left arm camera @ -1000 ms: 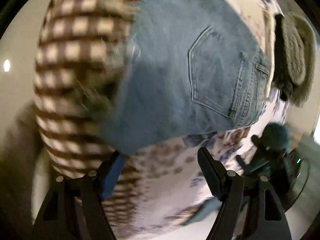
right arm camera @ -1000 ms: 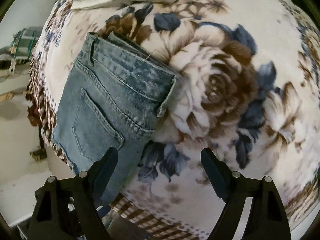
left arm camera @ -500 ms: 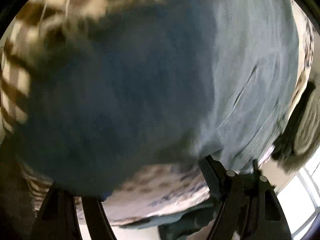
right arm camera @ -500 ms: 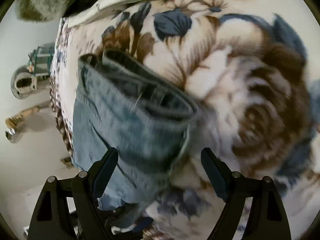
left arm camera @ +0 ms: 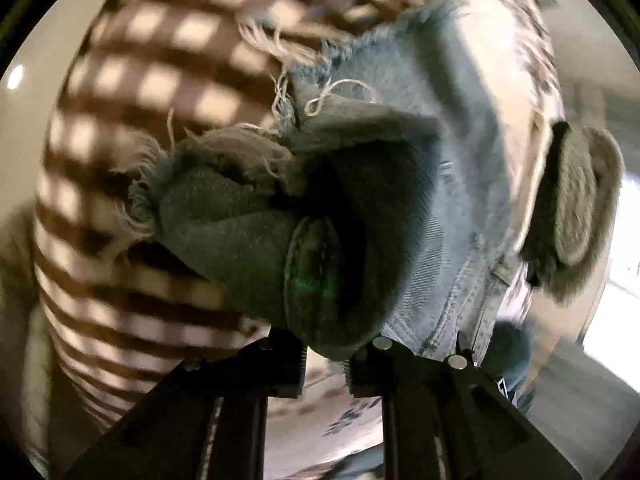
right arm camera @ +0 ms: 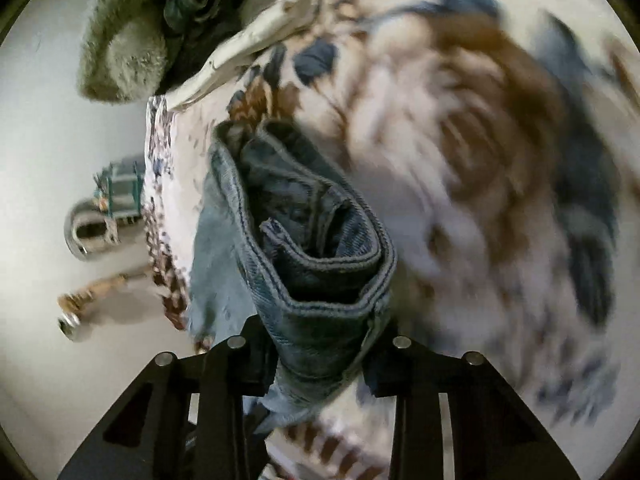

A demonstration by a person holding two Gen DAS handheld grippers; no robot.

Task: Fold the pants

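Floral blanket (right arm camera: 500,152) underneath, both claws, spread apart 1 second ago, now pinch the denim shorts (left arm camera: 448,208): left claw (left arm camera: 325,364) the frayed hem, right claw (right arm camera: 320,364) the waistband.

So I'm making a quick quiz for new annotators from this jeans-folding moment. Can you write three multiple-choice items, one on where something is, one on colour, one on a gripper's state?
1. Which part of the jeans does the right gripper have between its fingers?
A. the stitched waistband end
B. a belt buckle
C. nothing at all

2. What colours is the checked border of the blanket beside the frayed hem?
A. green and yellow
B. brown and pale cream
C. solid black

3. What state is the left gripper in?
A. wide open, clear of the cloth
B. closed on denim
C. closed on the grey furry item

Answers:
1 A, the right wrist view shows the folded, stitched waistband running down between the fingers.
2 B, the left wrist view shows brown bands crossing pale squares.
3 B, its fingers sit close together with a denim bundle pinched between them.
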